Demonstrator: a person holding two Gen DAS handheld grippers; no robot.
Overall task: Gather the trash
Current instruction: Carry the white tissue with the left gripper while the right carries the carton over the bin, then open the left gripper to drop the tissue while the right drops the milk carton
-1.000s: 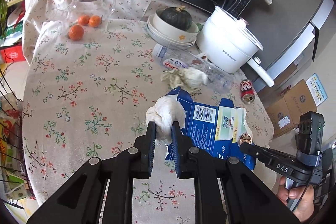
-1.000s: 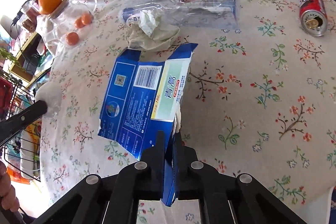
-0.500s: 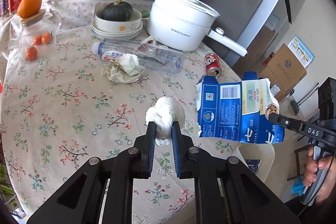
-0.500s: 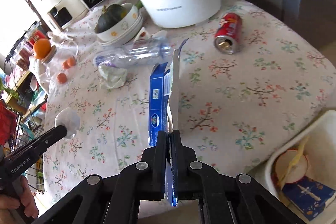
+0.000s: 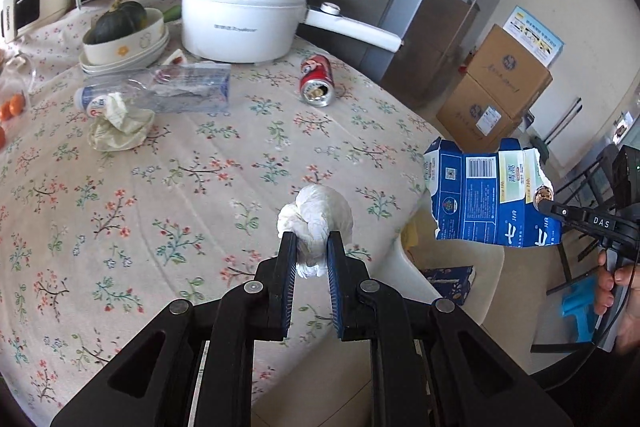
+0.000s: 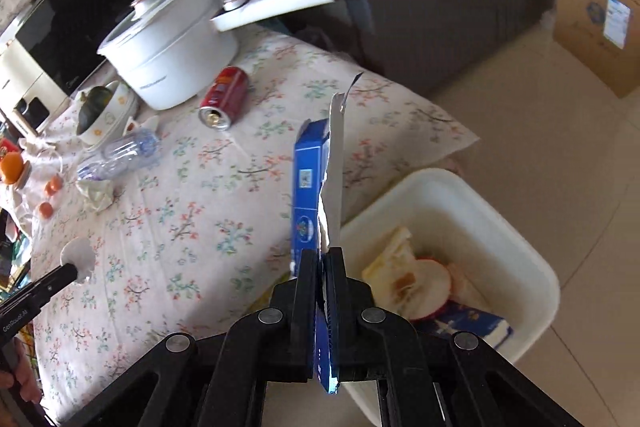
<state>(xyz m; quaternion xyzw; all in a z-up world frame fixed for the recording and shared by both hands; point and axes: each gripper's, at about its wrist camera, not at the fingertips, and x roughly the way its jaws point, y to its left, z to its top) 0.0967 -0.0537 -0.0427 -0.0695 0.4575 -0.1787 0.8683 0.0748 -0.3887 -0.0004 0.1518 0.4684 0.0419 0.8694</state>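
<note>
Left claw [image 5: 312, 247]: clenched on white crumpled tissue ball [image 5: 318, 213], held over the worktop [image 5: 160, 195] edge nearest the white bin [image 6: 460, 195]
Right claw [image 6: 323, 267]: clenched on flattened blue carton [image 6: 310, 171], upright, just above the bin's near rim
Bin: on floor beside worktop; contains apple half [image 6: 424, 283]
Worktop, away from bin: red can [image 5: 317, 83], plastic bottle [image 5: 168, 93], crumpled wrapper [image 5: 118, 125], white pot [image 5: 244, 19]
</note>
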